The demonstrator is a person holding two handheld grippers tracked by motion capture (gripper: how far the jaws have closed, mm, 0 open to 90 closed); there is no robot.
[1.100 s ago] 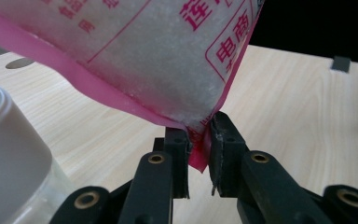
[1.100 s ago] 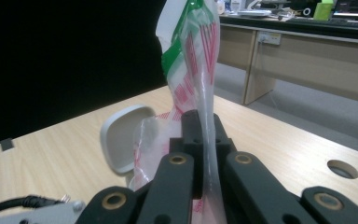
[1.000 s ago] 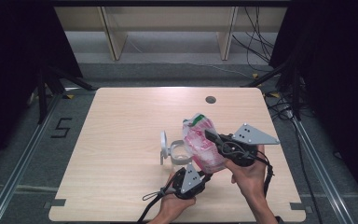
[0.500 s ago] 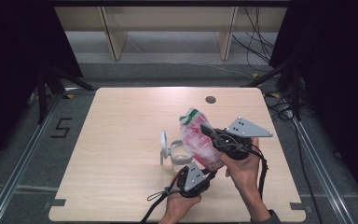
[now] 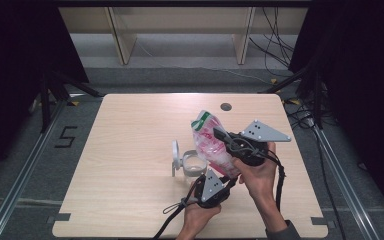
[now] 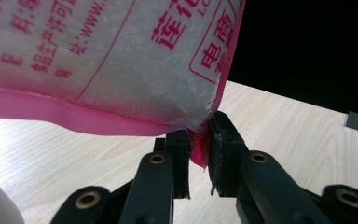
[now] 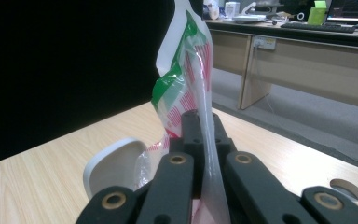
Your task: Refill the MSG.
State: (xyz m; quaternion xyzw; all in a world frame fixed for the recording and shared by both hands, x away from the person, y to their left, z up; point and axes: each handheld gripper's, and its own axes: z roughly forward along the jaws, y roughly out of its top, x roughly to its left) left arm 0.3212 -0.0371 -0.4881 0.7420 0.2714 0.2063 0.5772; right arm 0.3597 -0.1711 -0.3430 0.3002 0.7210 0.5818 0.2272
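1. So there's a pink-and-white plastic bag [image 5: 211,143] of white grainy stuff, held up off the bench [image 5: 130,150] between the two grippers.
2. Left gripper [image 6: 199,154]: the fingers are clenched on the bag's bottom corner, right on the pink seam. In the left gripper view the seam is pinched between the two tips, and the rest of the bag balloons up and off to the left above them.
3. Right gripper [image 7: 204,135]: fingers clamped tight on the bag's thin side edge. In the right gripper view the film runs straight up from between the tips, with the green-printed top of the bag standing tall above them.
4. From the high view, the bag tilts, top end leaning away from the person, the right gripper's fingers on its right side and the left gripper's fingers below it at the near end.
5. Just left of the bag and beyond the left gripper's fingers sits a small clear container [image 5: 194,164] with its white lid [image 5: 175,156] flipped open, standing on the bench. The bag hangs right beside it, over its edge.
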